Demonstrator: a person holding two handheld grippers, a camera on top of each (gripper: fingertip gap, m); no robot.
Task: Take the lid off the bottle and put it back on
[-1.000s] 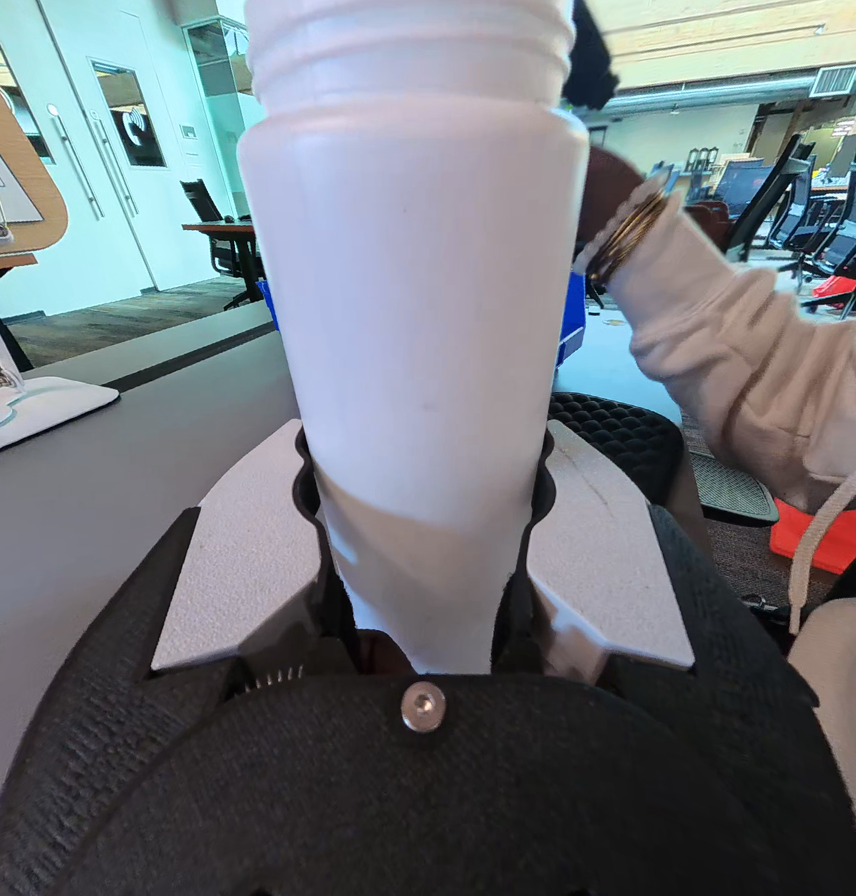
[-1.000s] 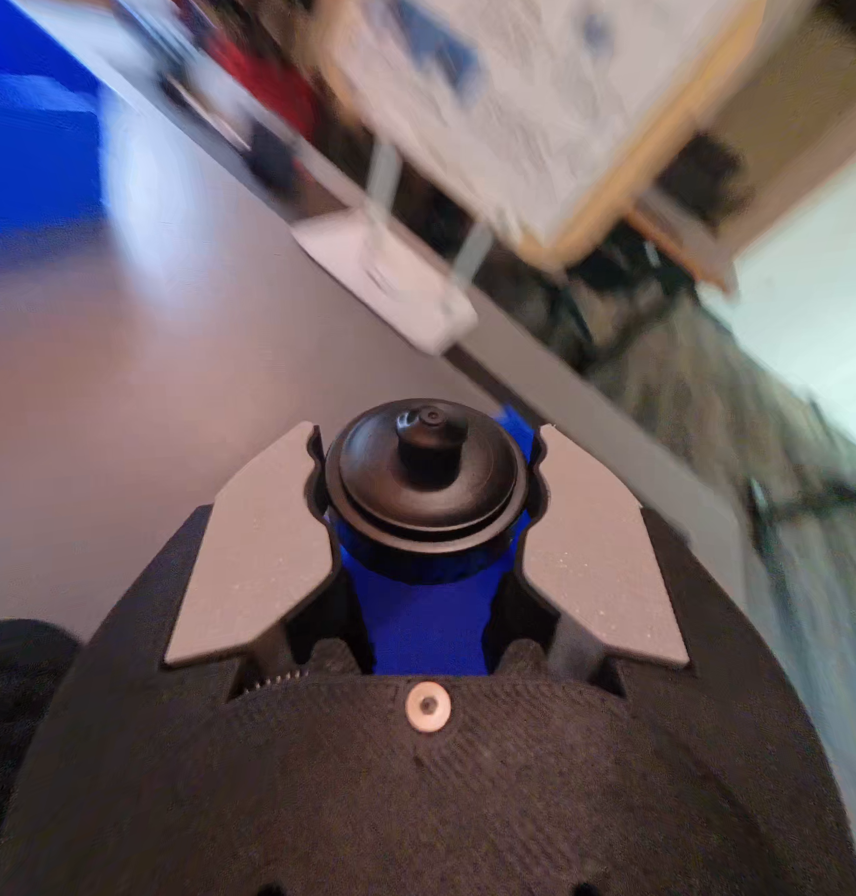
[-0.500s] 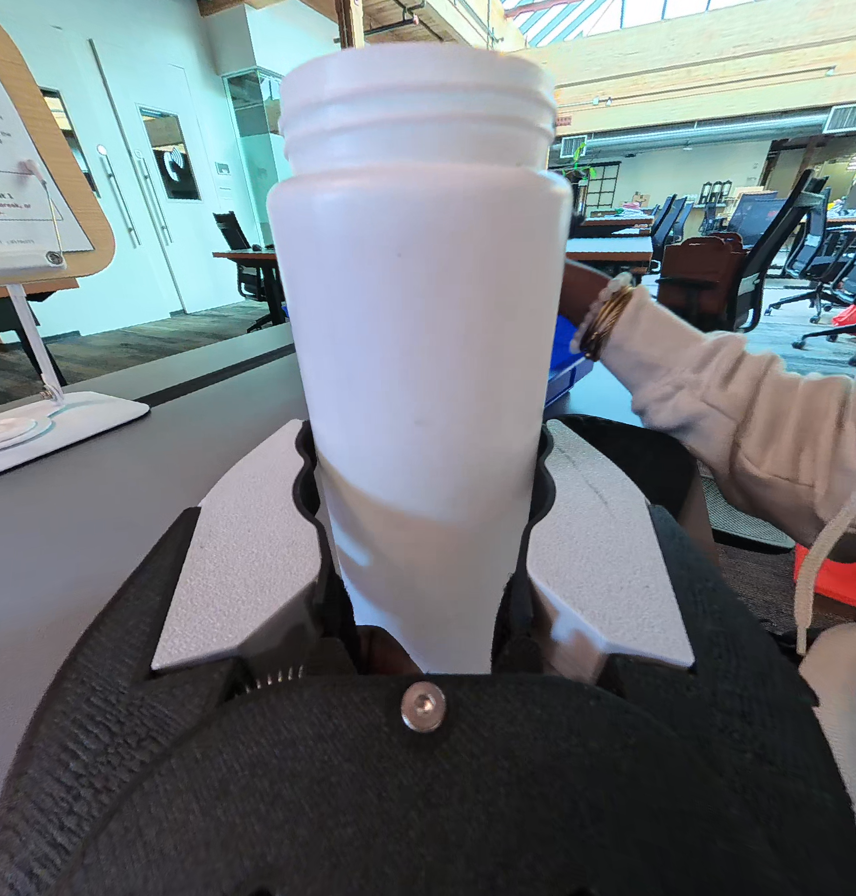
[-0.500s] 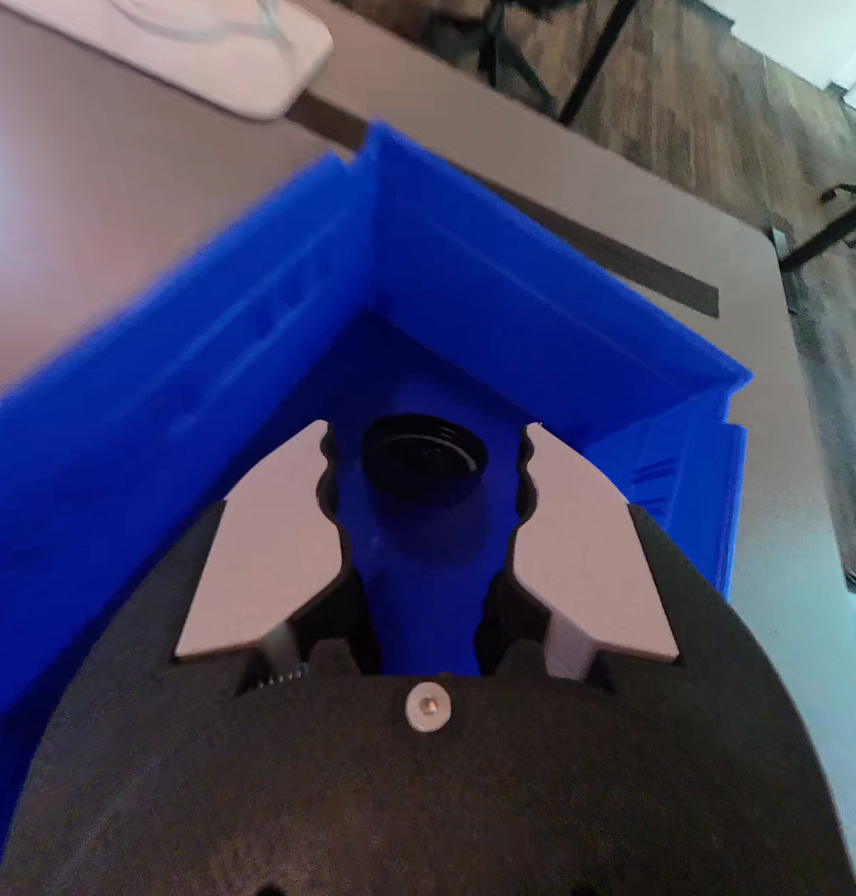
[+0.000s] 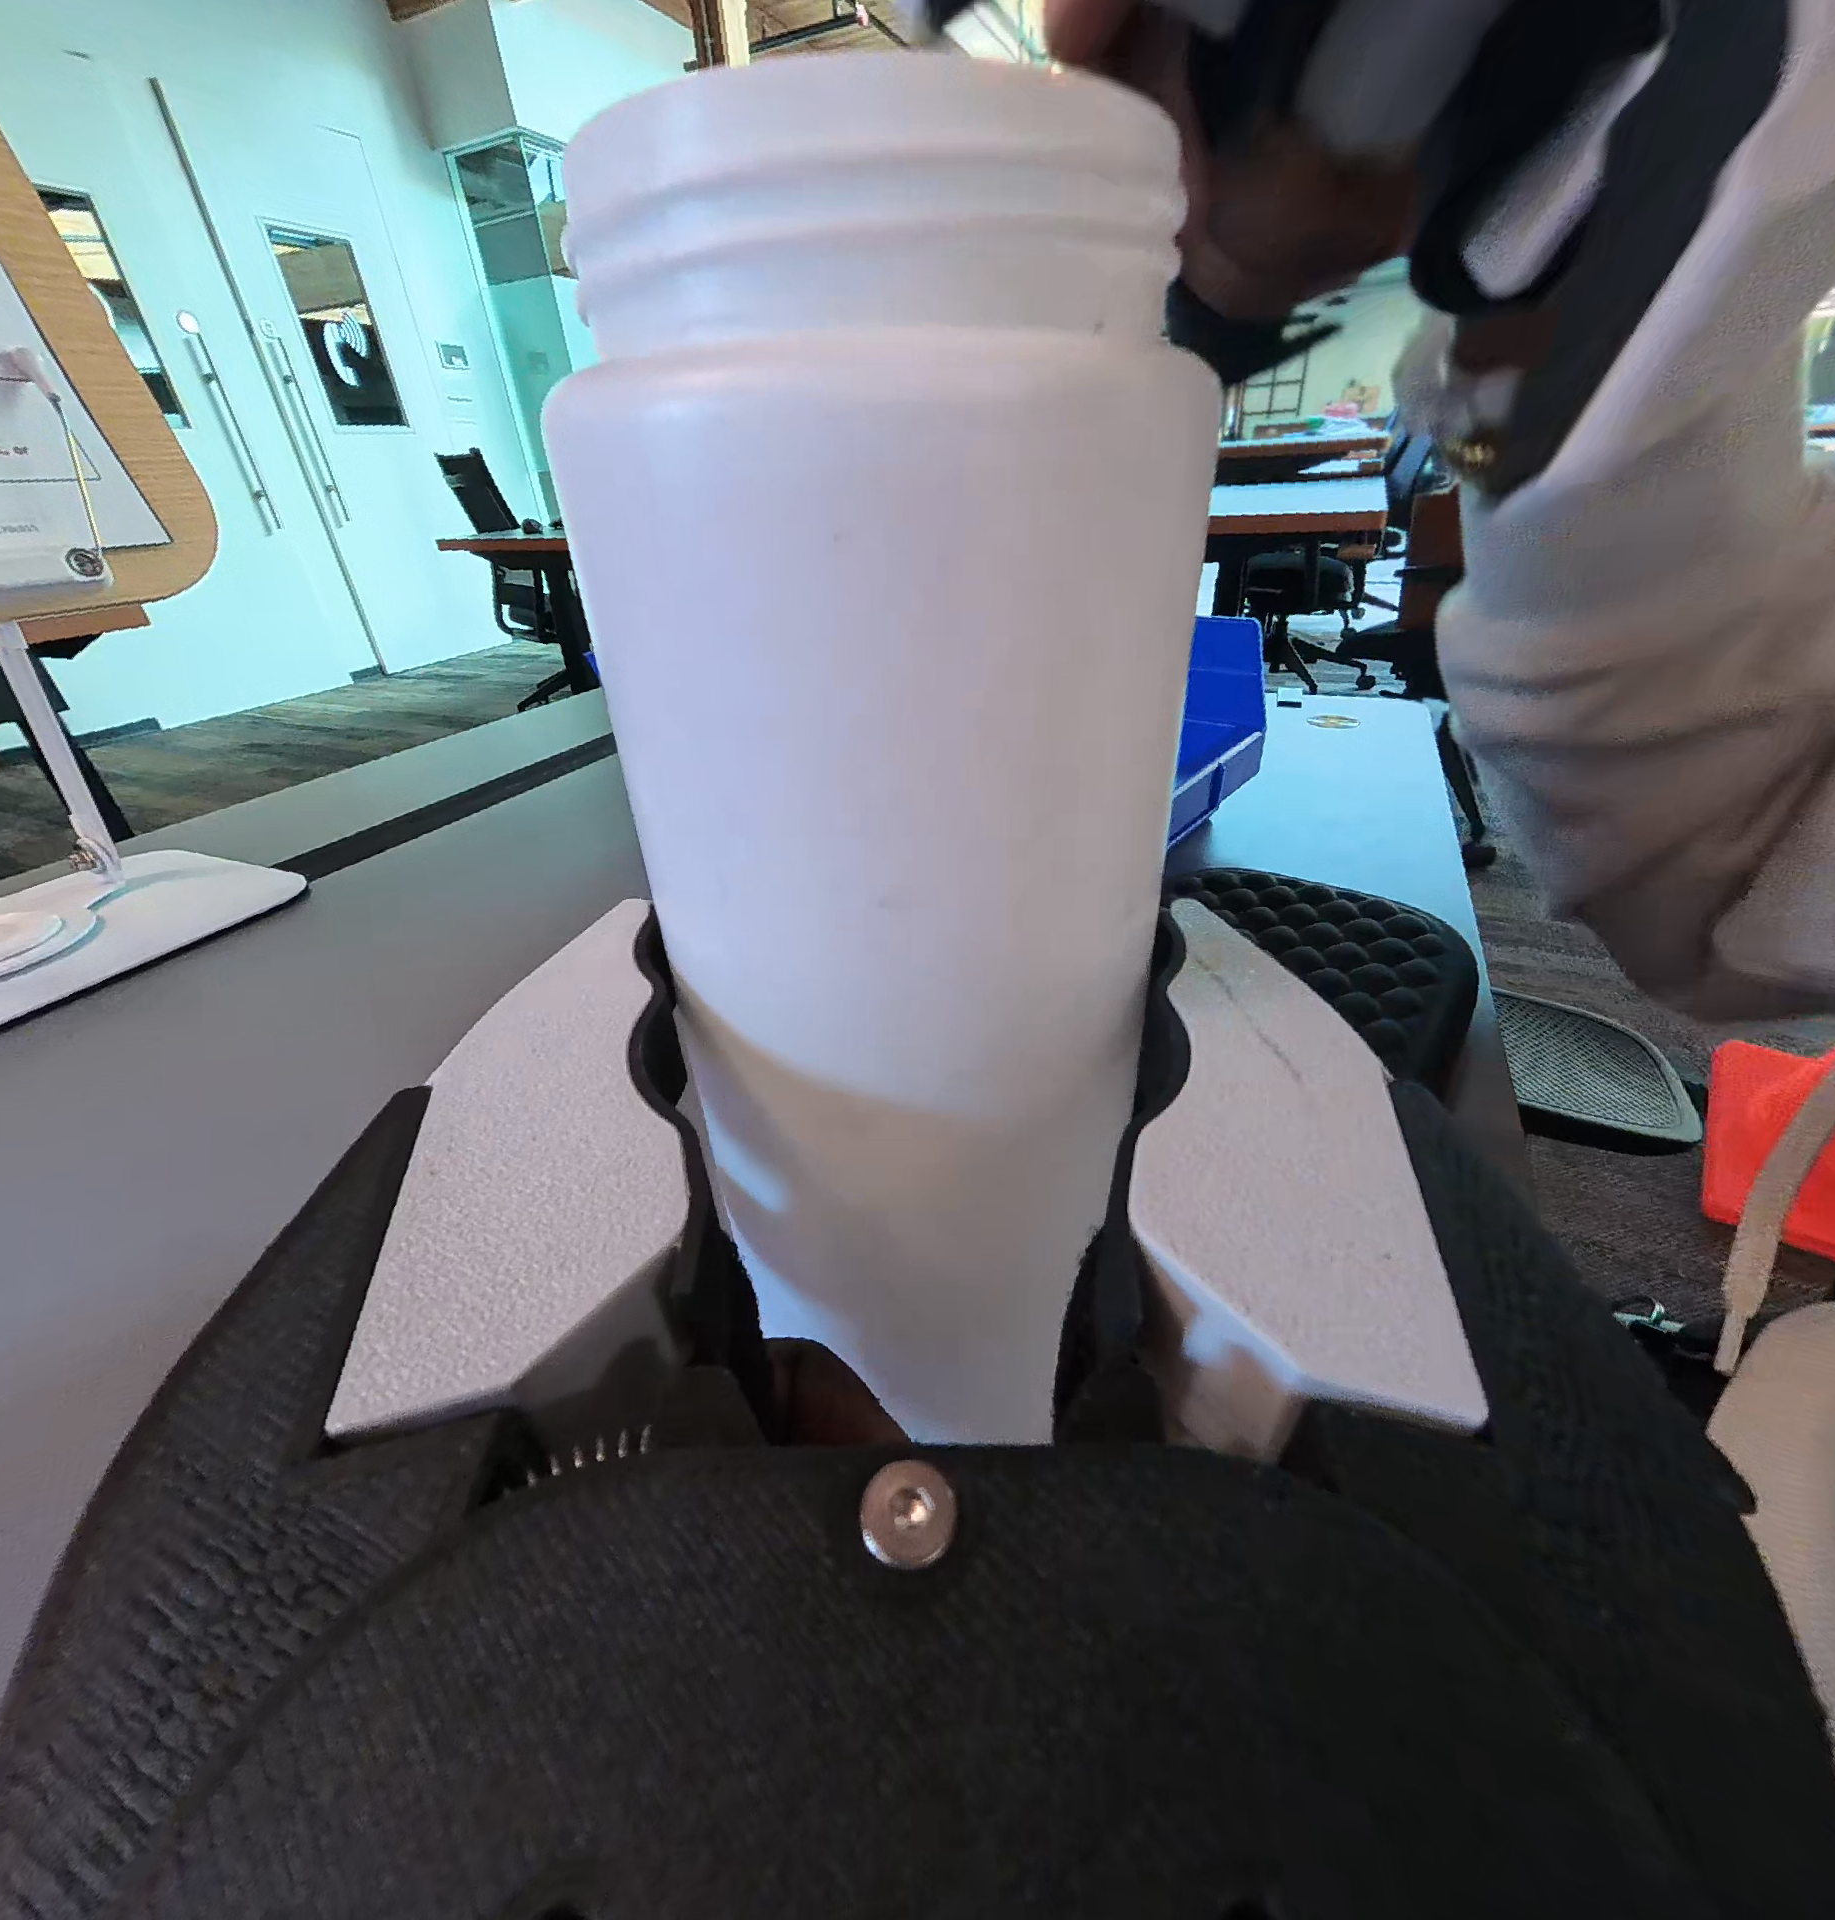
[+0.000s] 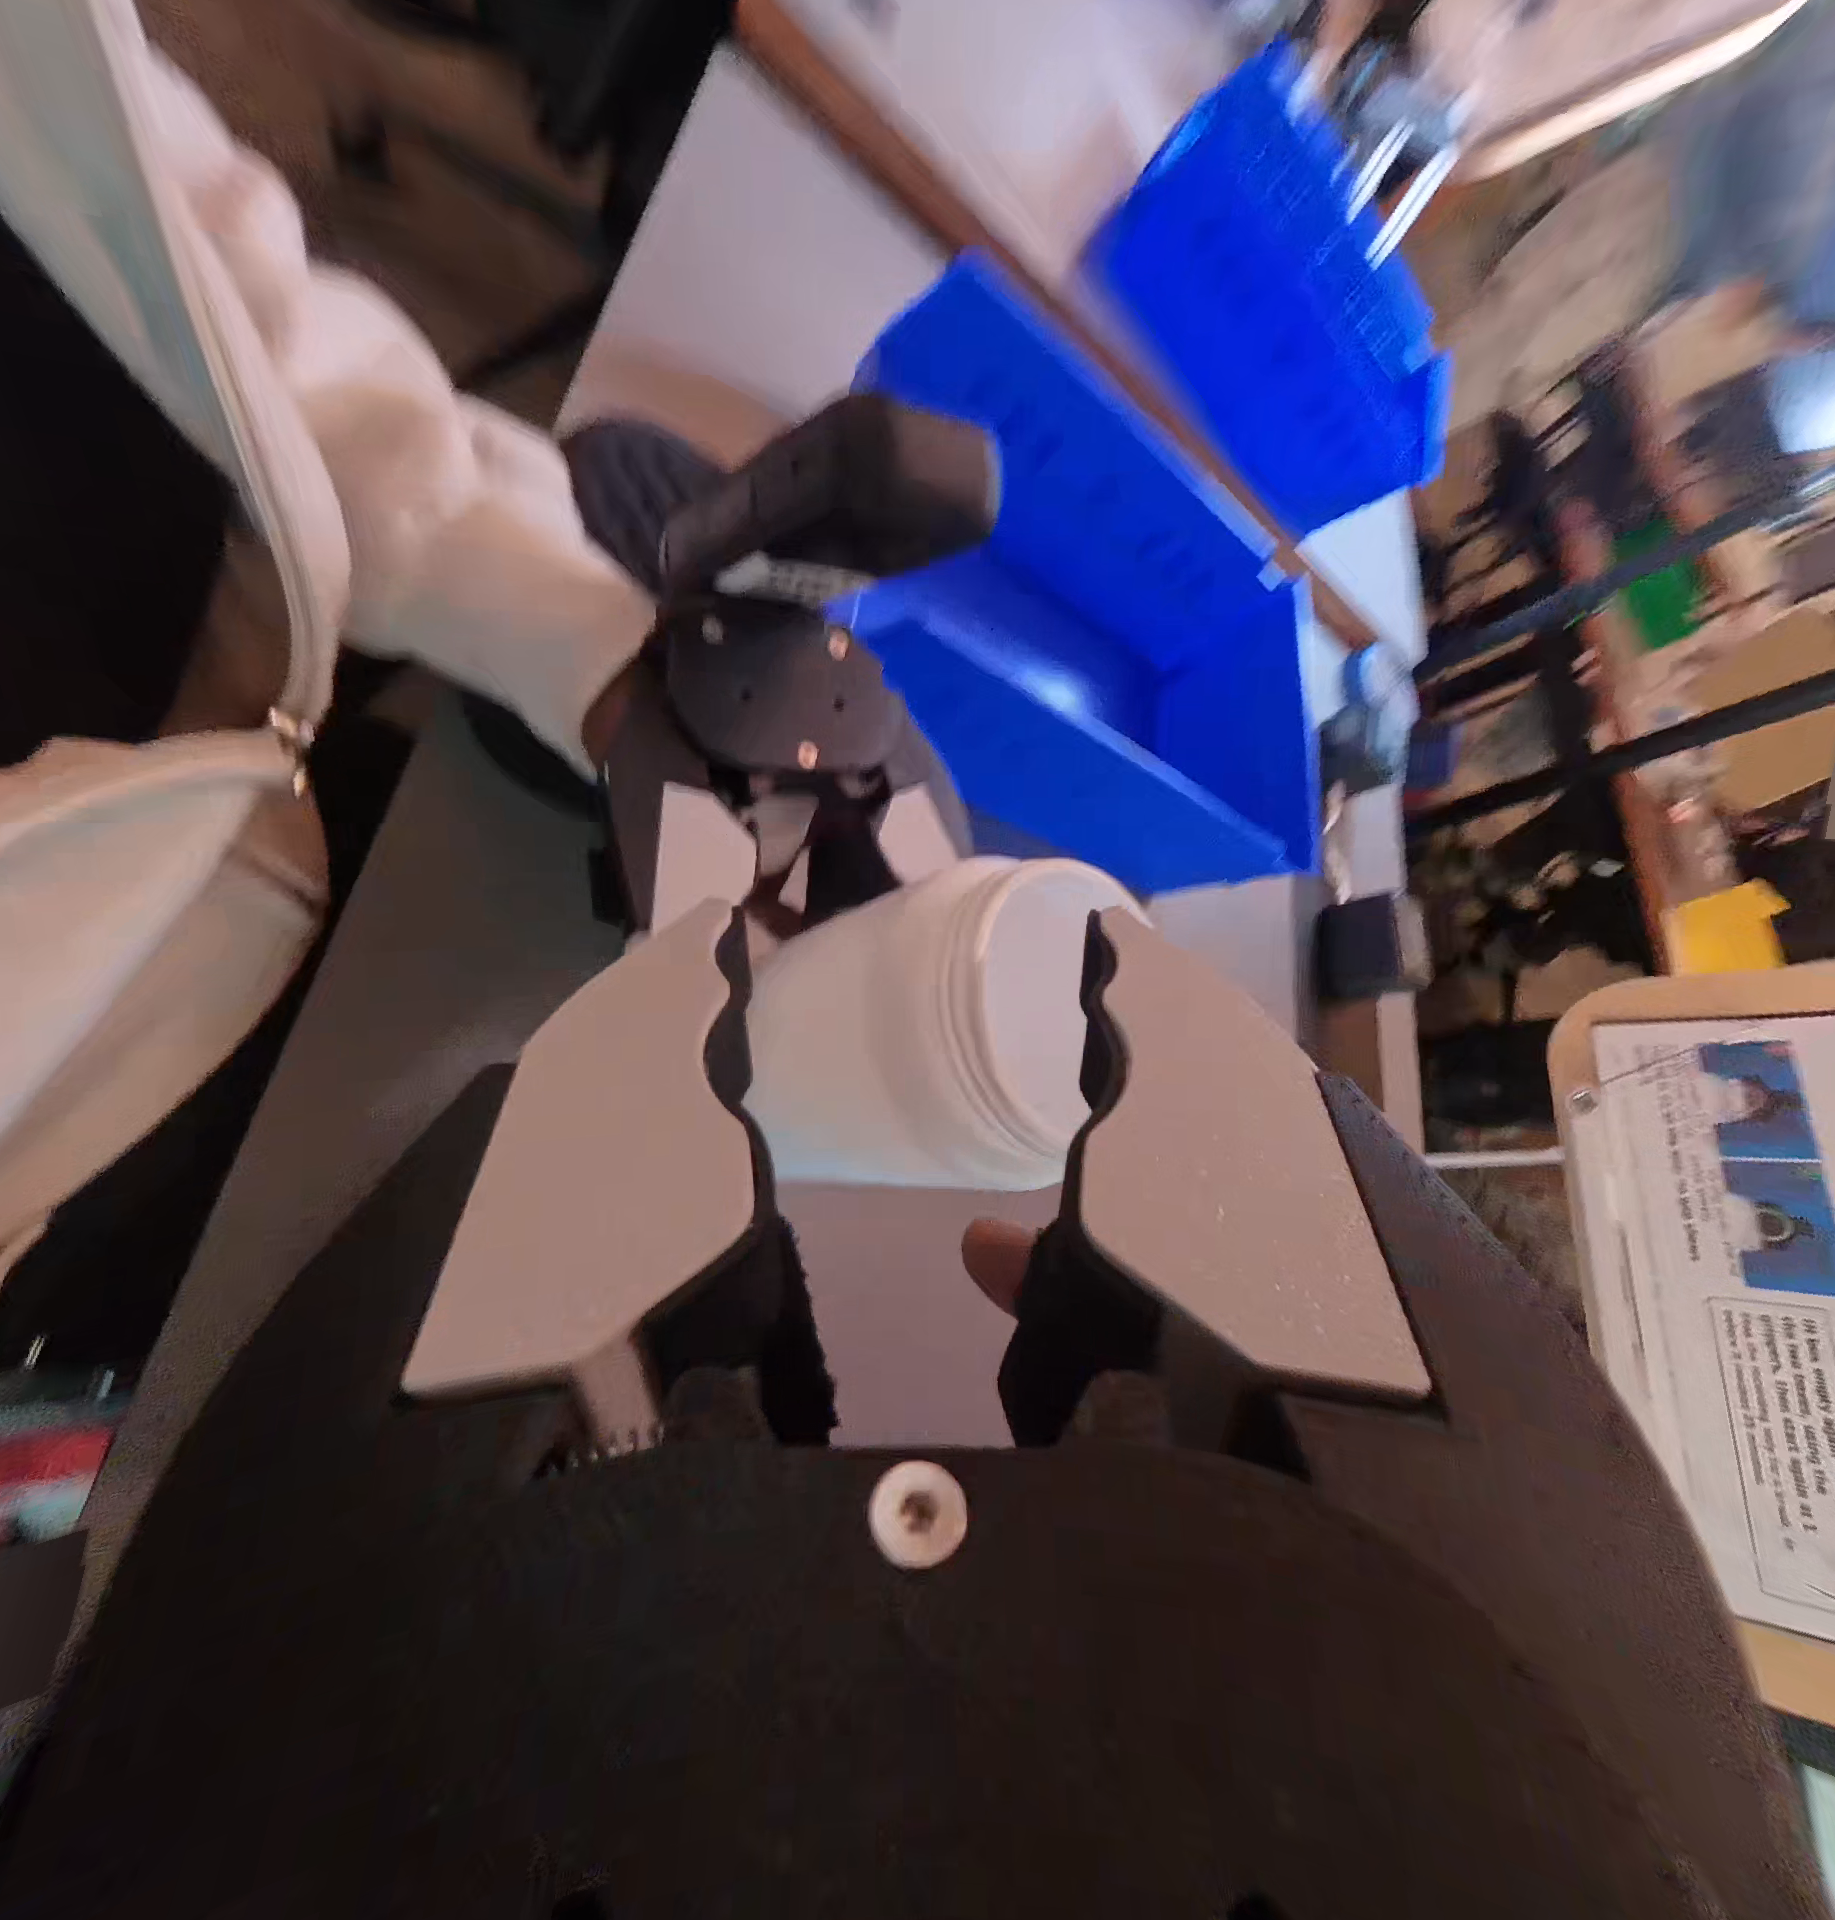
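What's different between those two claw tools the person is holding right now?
The left gripper is clamped on the white bottle, which has no lid; the right gripper is open and holds nothing. The left gripper sits low by the bottle's base; the right gripper is up near its open mouth. Both share grey fingers on black bodies.

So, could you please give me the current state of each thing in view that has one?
White bottle: uncapped, threaded neck bare, clamped upright at its lower body.
Left gripper: shut on the bottle.
Right gripper: open, empty, above the bottle's mouth.
Lid: not visible in either view.
Nearer blue bin: open-topped; contents cannot be made out through the blur.
Farther blue bin: open-topped, too blurred to tell more.
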